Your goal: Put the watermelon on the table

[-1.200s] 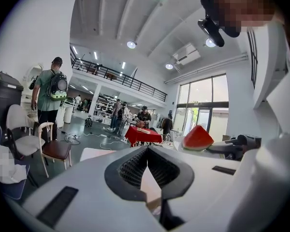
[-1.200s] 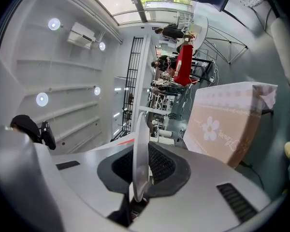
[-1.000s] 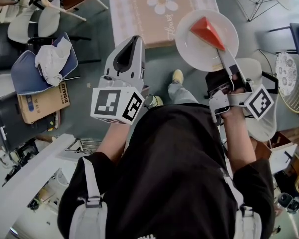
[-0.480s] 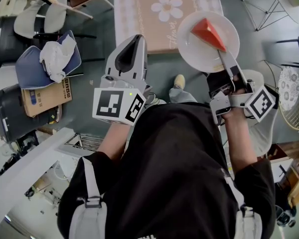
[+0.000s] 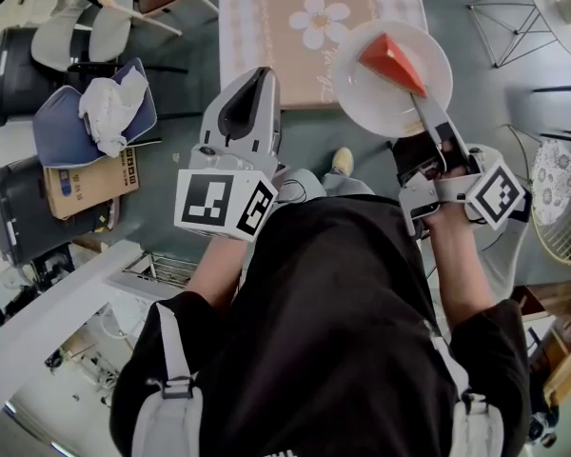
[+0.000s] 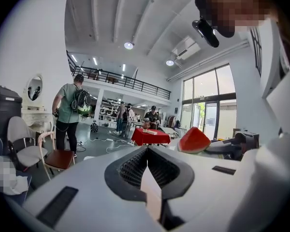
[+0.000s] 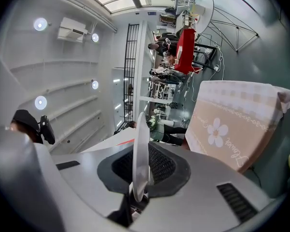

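1. Far left, head view: a blue padded cushion (image 5: 62, 127) with a crumpled white cloth (image 5: 114, 112) on it. A flat cardboard box (image 5: 81, 184) lies just below.
2. The left gripper (image 5: 257, 74) has a smooth grey plastic shell and ribbed black pads. In the left gripper view its tips (image 6: 146, 149) are pressed together with nothing between them. It is held in the air, near the table edge.
3. The table (image 5: 266, 46) is rectangular, with a beige cloth, a checked border and a white flower print (image 5: 321, 22). The right gripper view shows the same cloth (image 7: 232, 129) draping over the corner.
4. The plate (image 5: 376, 103) is round, glossy and white. It overlaps the table's near right corner in the head view and appears edge-on (image 7: 140, 144) in the right gripper view.
5. The watermelon (image 5: 392, 60) is a red triangular wedge lying on the plate. It is also visible in the left gripper view (image 6: 193, 141), and it is off the table.
6. The right gripper (image 5: 428, 112) pinches the plate's near rim, its ribbed pads (image 7: 159, 166) clamped on both faces.
7. Far right: a round wire-mesh basket (image 5: 557, 188).
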